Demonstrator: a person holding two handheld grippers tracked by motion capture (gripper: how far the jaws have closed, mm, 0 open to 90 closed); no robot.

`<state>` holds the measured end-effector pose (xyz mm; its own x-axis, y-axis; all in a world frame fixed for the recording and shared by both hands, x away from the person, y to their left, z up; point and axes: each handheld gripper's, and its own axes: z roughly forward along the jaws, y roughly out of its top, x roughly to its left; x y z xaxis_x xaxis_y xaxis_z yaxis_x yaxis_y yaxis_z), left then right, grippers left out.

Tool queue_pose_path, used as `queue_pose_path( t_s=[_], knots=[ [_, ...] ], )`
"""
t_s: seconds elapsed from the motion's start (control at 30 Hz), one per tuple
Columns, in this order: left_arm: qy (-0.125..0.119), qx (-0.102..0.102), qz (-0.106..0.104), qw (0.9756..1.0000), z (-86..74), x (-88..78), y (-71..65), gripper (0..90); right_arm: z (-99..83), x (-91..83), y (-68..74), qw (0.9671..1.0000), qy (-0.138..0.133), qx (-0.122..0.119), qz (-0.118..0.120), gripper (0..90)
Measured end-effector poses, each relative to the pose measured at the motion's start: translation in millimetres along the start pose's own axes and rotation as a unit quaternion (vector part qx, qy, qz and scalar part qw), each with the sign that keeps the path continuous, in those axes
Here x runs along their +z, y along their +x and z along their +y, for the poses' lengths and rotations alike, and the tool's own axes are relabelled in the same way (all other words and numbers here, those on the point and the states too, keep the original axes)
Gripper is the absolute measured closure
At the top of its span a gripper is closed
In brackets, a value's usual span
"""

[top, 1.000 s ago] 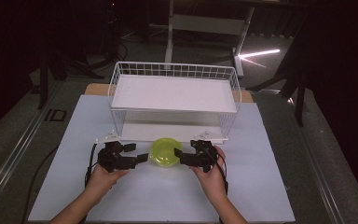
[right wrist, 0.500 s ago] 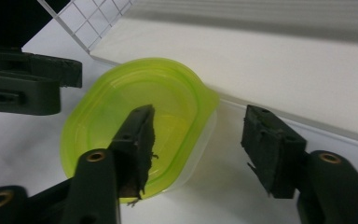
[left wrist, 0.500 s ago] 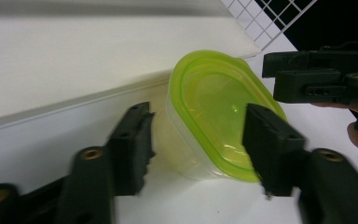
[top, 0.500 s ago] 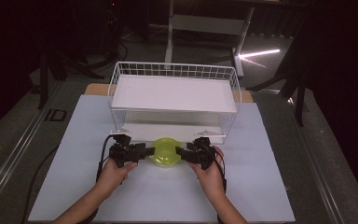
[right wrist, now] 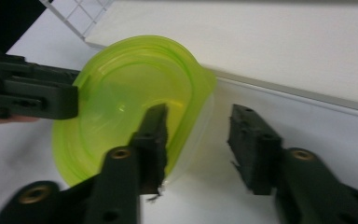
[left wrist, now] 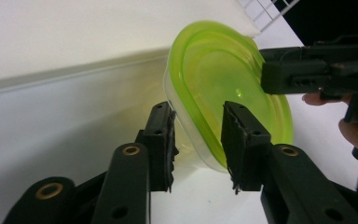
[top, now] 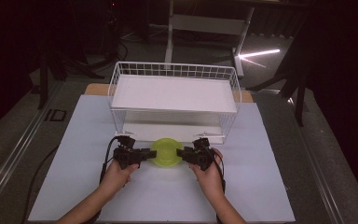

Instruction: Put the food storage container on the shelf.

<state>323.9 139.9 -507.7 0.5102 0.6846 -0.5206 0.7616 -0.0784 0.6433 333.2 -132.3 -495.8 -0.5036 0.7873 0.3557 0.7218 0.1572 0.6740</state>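
- The white-covered tabletop (top: 261,186) carries a white wire two-tier basket rack (top: 175,100) at its far middle; this rack is the landmark for what follows.
- Just in front of the rack's lower shelf sits the lime-green translucent plastic container with its green lid (top: 166,152), a little closer to the rack than half a second ago.
- The left gripper (left wrist: 198,140) has closed in from the container's left: its jaws now straddle the rim, apart, barely touching it.
- The right gripper (right wrist: 198,140), on the container's right, has one jaw over the lid and the other outside the wall, not clamped.
- With both ends bracketed, a two-handed lift toward the rack looks ready, pending the squeeze.
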Motion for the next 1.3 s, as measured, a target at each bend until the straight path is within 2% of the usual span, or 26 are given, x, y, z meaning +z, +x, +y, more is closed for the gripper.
queue_pose_path(
  t_s=[0.03, 0.1, 0.3, 0.33, 0.5, 0.53, 0.57, 0.7, 0.9, 1.0, 1.1, 1.3],
  knots=[
    [0.000, -0.002, -0.005, 1.0000, -0.1, 0.0, -0.9, 67.5, 0.0, -0.5, 1.0, 1.0000, 0.000, -0.002, -0.001, 67.6],
    [-0.001, 0.000, 0.001, 1.0000, -0.9, -0.6, -3.5, 69.8, -0.2, -2.6, 3.8, 1.0000, -0.001, -0.004, -0.007, 70.4],
    [0.001, -0.002, -0.005, 1.0000, -5.0, -2.9, -10.5, 73.8, -2.7, -7.0, 5.6, 1.0000, -0.003, 0.001, -0.006, 73.5],
    [0.001, 0.008, 0.003, 1.0000, -7.2, -4.1, -15.1, 73.8, -3.3, -8.0, 6.2, 1.0000, -0.003, 0.002, -0.009, 74.1],
    [0.000, 0.006, 0.010, 0.9999, -9.0, -7.2, -20.0, 79.2, -5.1, -12.4, 8.1, 0.9999, 0.001, 0.010, -0.006, 76.5],
    [0.002, 0.019, 0.023, 0.9995, -8.9, -9.0, -23.1, 79.2, -5.1, -13.0, 8.6, 0.9999, 0.001, 0.011, -0.007, 77.4],
    [0.002, 0.023, 0.026, 0.9994, -8.4, -9.7, -24.8, 81.7, -5.1, -14.7, 9.8, 0.9999, -0.002, 0.010, -0.010, 78.8],
    [0.000, 0.030, 0.028, 0.9992, -6.4, -12.6, -26.8, 81.9, -4.3, -17.4, 13.8, 0.9999, -0.005, 0.007, -0.015, 78.8],
    [-0.043, 0.047, 0.016, 0.9979, -0.1, -18.8, -27.5, 81.9, 7.4, -28.1, 22.8, 0.9986, -0.038, -0.022, -0.031, 78.8],
    [-0.061, 0.056, 0.017, 0.9964, 2.9, -19.3, -26.6, 81.9, 13.5, -29.9, 23.5, 0.9982, -0.046, -0.026, -0.029, 78.8],
    [-0.068, 0.063, 0.022, 0.9954, 5.6, -16.4, -24.7, 81.9, 18.0, -27.8, 21.5, 0.9981, -0.048, -0.024, -0.031, 78.8],
    [-0.068, 0.071, 0.028, 0.9948, 8.0, -6.1, -18.9, 81.9, 20.0, -19.2, 14.4, 0.9981, -0.041, -0.020, -0.042, 78.9]
  ],
)
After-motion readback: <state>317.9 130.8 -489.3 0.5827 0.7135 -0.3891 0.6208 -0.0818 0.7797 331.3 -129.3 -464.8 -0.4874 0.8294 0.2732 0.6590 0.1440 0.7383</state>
